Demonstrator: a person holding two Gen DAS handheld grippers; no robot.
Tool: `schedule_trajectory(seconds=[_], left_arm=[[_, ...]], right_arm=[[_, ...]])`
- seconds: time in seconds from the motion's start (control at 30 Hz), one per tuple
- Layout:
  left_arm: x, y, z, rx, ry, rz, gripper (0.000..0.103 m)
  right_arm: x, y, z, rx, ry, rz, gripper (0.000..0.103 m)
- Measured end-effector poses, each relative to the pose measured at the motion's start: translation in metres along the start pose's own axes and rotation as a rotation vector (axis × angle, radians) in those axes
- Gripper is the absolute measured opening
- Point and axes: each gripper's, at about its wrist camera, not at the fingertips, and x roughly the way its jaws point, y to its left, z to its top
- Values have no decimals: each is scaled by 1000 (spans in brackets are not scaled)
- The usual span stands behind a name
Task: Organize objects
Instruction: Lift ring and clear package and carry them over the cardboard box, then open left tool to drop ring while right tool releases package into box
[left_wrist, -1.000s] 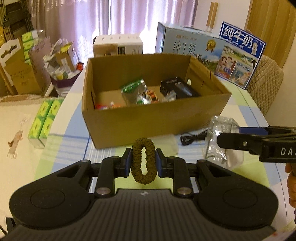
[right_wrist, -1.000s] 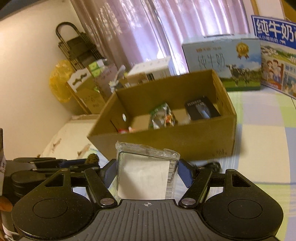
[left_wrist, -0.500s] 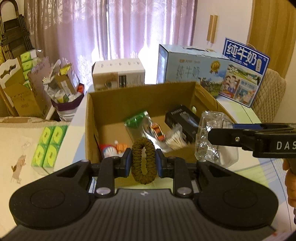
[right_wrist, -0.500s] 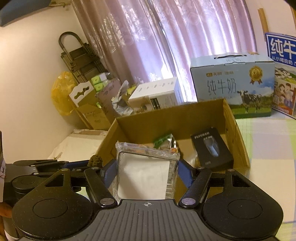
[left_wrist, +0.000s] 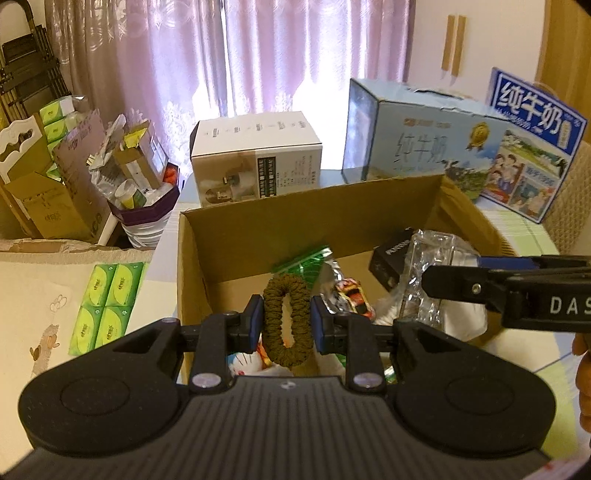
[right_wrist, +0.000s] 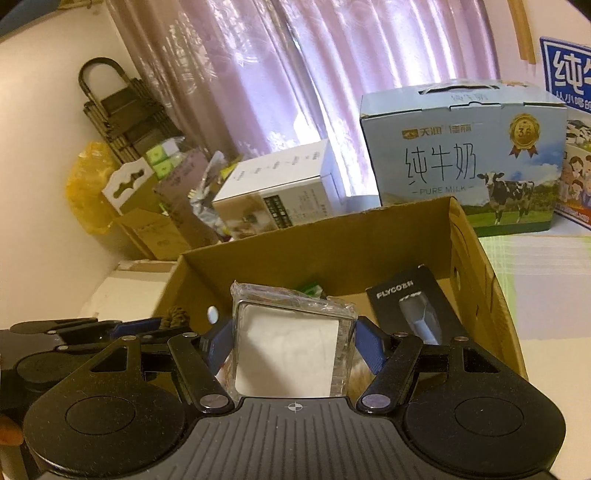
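Note:
My left gripper (left_wrist: 287, 320) is shut on a brown hair scrunchie (left_wrist: 286, 319) and holds it over the near left part of the open cardboard box (left_wrist: 236, 229). My right gripper (right_wrist: 293, 341) is shut on a clear plastic packet with a white pad inside (right_wrist: 291, 350), also above the box (right_wrist: 480, 266). In the left wrist view the packet (left_wrist: 428, 280) and the right gripper's arm come in from the right. Inside the box lie a black shaver box (right_wrist: 410, 306), a green snack bag (left_wrist: 306, 262) and small toys (left_wrist: 351, 295).
Behind the box stand a white carton (left_wrist: 255, 158) and two blue milk cartons (left_wrist: 417, 144), (left_wrist: 532, 147). Green tissue packs (left_wrist: 107, 299) lie left of the table. Cluttered boxes and a bag stand by the curtain (left_wrist: 74, 177). A chair back (left_wrist: 569, 199) is at the far right.
Both grippers have risen and moved forward from in front of the box to above its opening, each still holding its object.

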Motion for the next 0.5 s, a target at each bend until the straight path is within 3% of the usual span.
schedule_trajectory(seconds=[0.5], left_arm=[[64, 12, 20, 8, 70, 41, 24]], right_arm=[[53, -15, 19, -37, 36, -62, 67]])
